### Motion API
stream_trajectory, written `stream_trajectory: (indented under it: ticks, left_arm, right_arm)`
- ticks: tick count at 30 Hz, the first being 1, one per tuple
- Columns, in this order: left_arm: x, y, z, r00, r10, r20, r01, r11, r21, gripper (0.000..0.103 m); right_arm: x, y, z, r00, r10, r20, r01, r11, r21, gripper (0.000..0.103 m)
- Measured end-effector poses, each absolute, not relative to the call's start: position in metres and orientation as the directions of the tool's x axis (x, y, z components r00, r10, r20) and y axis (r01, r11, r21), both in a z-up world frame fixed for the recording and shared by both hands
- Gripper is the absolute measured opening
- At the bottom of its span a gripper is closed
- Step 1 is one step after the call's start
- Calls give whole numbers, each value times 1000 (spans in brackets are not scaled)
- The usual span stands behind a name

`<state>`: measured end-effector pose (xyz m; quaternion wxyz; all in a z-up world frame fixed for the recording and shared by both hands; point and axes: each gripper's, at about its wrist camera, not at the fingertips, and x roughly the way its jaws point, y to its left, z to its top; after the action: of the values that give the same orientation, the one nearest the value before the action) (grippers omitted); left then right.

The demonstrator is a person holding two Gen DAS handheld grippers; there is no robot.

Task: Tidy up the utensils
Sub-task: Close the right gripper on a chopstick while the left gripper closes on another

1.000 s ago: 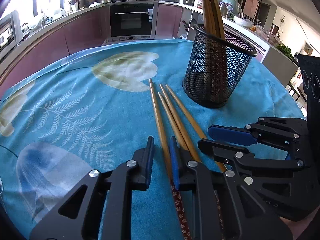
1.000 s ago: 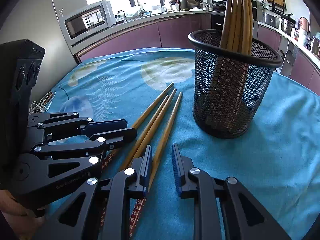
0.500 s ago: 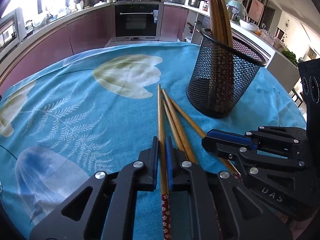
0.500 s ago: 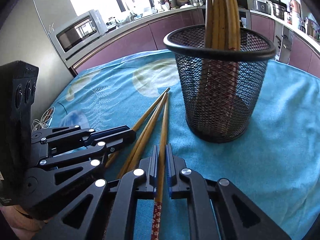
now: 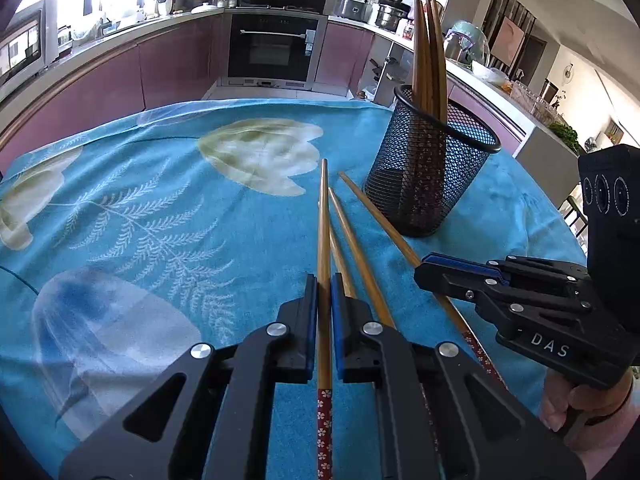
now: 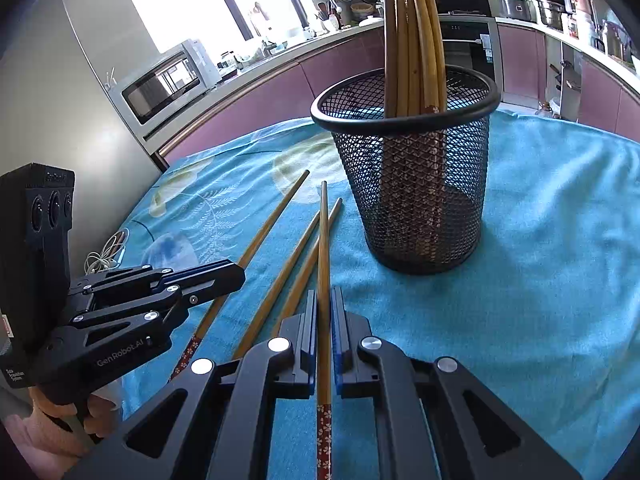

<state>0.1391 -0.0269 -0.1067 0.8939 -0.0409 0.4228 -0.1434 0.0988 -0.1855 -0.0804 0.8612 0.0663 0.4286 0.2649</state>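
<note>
- On the blue flowered tablecloth [image 5: 168, 208] lie two loose chopsticks [image 5: 360, 256], side by side, their tips pointing at the kitchen.
- Over on the left side, the left gripper [image 5: 324, 312] has its two fingers squeezed tight on one chopstick [image 5: 323, 224]. The red flowered end pokes out behind the fingers.
- Next comes the right gripper [image 6: 324, 320]. It pinches another chopstick [image 6: 323, 240] the same way, with almost no gap left.
- Farthest right stands the black mesh cup [image 6: 416, 200], upright on the cloth, near the loose chopsticks but not touching them. A bunch of chopsticks [image 6: 412, 32] sticks up out of it.
</note>
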Motion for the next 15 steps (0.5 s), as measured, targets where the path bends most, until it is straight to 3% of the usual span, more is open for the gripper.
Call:
stream_trajectory:
  ticks: [8,15]
  left_arm:
    - [127,-23,-104,595,-333,-732,231,943,-241,8]
    - [131,-28,-116,546,-345,-764,249,937,-245,8]
  right_arm:
    - [95,-184,-77,470,560,-682,-431,820,377,6]
    - [102,-171,-88,412,550,-726,-440,818,370,6]
